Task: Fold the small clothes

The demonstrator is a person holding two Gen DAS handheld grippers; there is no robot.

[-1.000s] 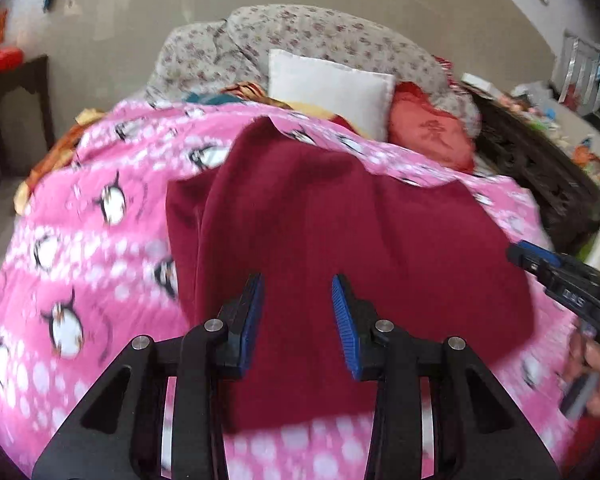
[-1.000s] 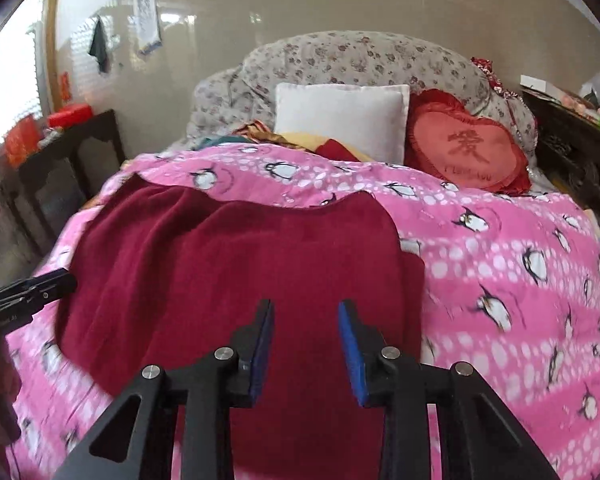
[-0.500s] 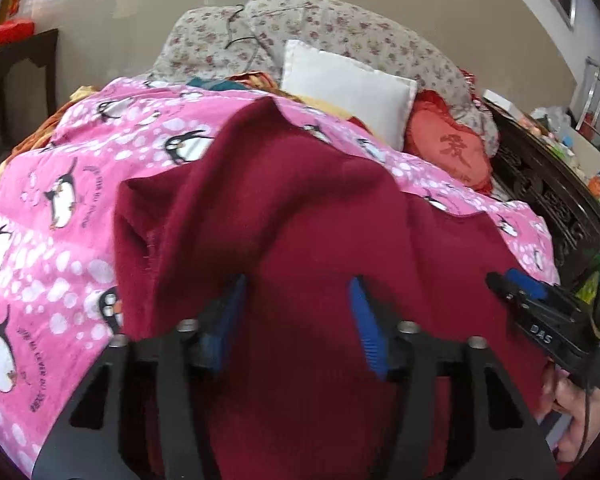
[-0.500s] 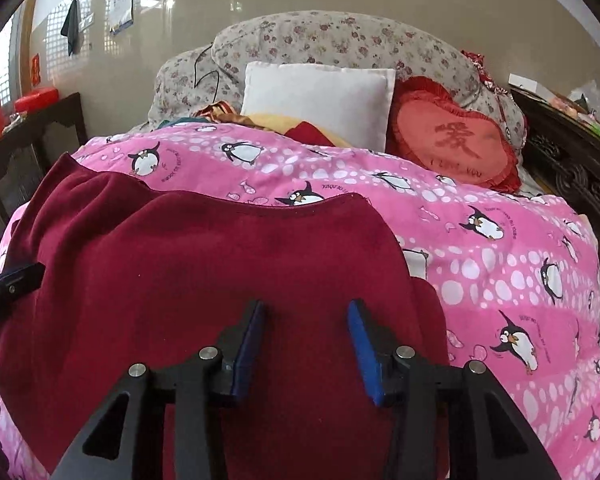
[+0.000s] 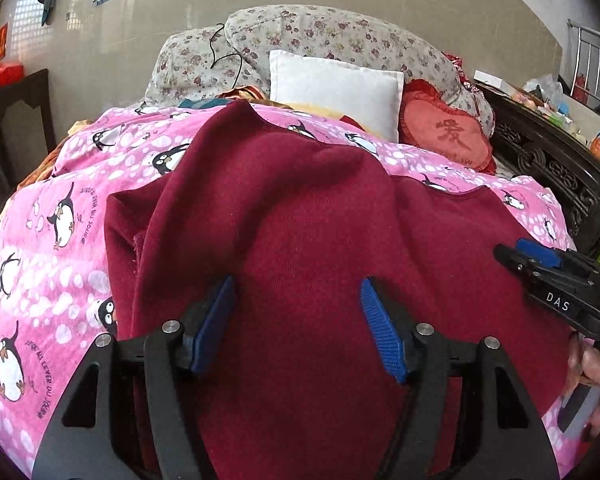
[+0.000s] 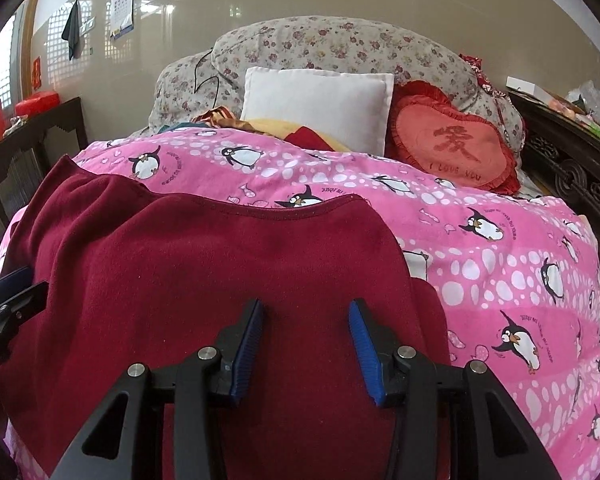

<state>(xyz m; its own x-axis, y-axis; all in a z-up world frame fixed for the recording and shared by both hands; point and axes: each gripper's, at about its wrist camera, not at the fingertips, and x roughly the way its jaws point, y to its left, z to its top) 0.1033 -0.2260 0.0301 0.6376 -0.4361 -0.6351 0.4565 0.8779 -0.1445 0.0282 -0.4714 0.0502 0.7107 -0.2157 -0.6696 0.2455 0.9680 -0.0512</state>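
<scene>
A dark red fleece garment (image 5: 300, 216) lies spread on the pink penguin blanket (image 5: 40, 240) of a bed; it also shows in the right wrist view (image 6: 204, 264). Its left part is bunched, with a fold running toward the far edge. My left gripper (image 5: 298, 320) is open and empty, low over the garment's near left part. My right gripper (image 6: 306, 336) is open and empty, low over the garment's near right part, close to its right edge. Each gripper shows at the edge of the other's view: the right gripper (image 5: 540, 264), the left gripper (image 6: 4, 300).
A white pillow (image 6: 320, 108), a red heart cushion (image 6: 452, 140) and a floral bolster (image 6: 340, 48) lie at the head of the bed. A dark carved wooden bed rail (image 5: 548, 172) runs along the right. A dark table (image 6: 28, 136) stands at the left.
Both grippers have moved forward and lower over the red garment and their jaws have opened wider. The garment's left side has bunched up more.
</scene>
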